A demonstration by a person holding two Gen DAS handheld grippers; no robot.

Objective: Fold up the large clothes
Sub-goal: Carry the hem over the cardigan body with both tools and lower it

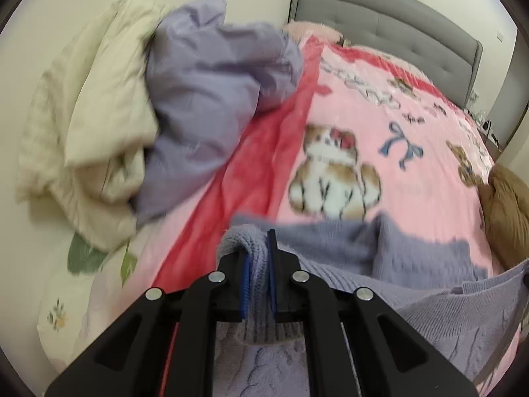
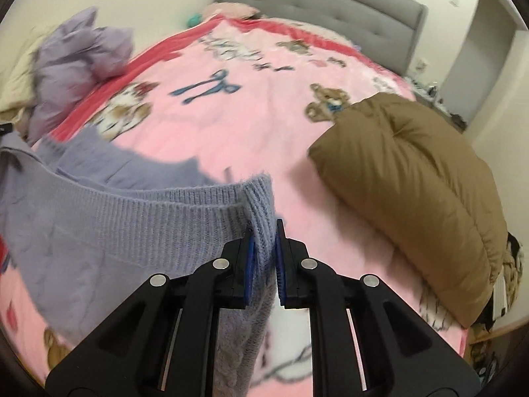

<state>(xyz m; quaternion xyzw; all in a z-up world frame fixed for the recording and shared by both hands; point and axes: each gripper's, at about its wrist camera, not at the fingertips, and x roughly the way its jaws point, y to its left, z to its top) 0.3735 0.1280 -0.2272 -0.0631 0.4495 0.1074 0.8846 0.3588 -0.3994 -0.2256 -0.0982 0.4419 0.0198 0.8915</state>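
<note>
I have a purple knit sweater [image 1: 330,241] pinched in both of my grippers. My left gripper [image 1: 258,248] is squeezed almost all the way closed on one thick ribbed corner of it. My right gripper [image 2: 264,241] is squeezed nearly closed on the other ribbed corner [image 2: 261,205]. The ribbed edge runs between my two grippers, and the rest of the sweater hangs below my fingers and drapes onto the pink blanket [image 1: 413,178].

I think this is the start of a fold: I am holding the sweater by one edge, off the bed.

In front of my fingers the pink blanket is bare. A brown puffy coat [image 2: 413,178] sits to the right of my right fingers. A pale purple bundle [image 1: 211,99] and a cream bundle [image 1: 99,115] sit far to the left of my left fingers.

Next I think I need to keep both grips tight, pull the edge straight, and lay the sweater flat on the bare pink part, away from the coat.
</note>
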